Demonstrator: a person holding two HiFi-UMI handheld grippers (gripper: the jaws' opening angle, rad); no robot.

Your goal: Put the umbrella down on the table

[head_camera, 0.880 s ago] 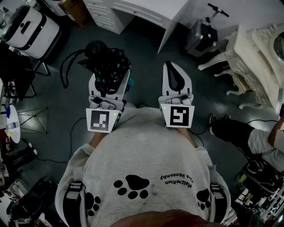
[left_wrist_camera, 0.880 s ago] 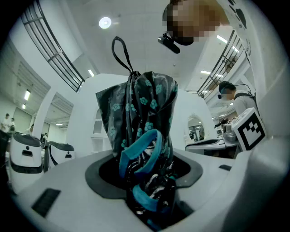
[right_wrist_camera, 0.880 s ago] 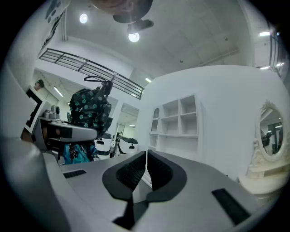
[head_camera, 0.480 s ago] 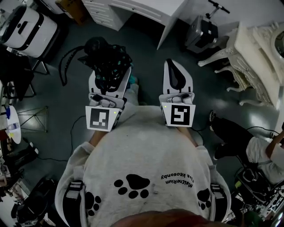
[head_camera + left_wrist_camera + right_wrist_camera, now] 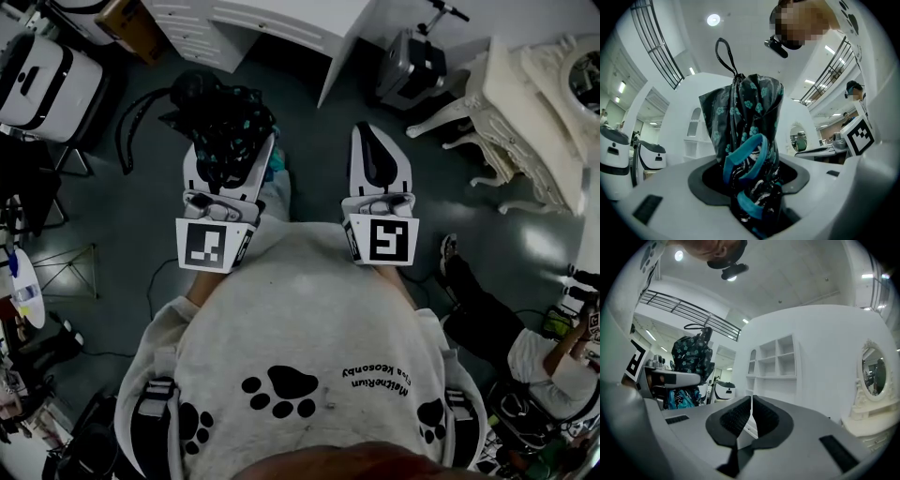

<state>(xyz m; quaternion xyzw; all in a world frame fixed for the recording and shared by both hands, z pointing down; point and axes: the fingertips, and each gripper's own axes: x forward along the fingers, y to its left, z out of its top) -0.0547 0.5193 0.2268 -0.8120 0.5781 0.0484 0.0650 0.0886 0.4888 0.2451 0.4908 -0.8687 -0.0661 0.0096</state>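
Observation:
A folded black umbrella (image 5: pixel 220 127) with teal flowers and a black wrist loop sticks out forward from my left gripper (image 5: pixel 229 155). The left gripper view shows the umbrella (image 5: pixel 745 117), a teal strap wrapped round it, clamped in my left gripper (image 5: pixel 751 187). My right gripper (image 5: pixel 376 141) is held level beside it, shut, with nothing in it. In the right gripper view, the dark pads of the right gripper (image 5: pixel 751 420) meet, and the umbrella (image 5: pixel 691 355) shows at the left. Both grippers hang over the dark floor, close to the person's body.
A white desk with drawers (image 5: pixel 272 19) stands ahead. An ornate white dressing table (image 5: pixel 534 103) is at the right and a small wheeled case (image 5: pixel 412 66) stands between them. A white machine (image 5: pixel 37 75) is at far left. Someone sits on the floor (image 5: pixel 525 347) at right.
The floor and furniture have drifted across the head view, the dressing table to the left and the seated person downward. Both grippers keep their pose, the left still holding the umbrella.

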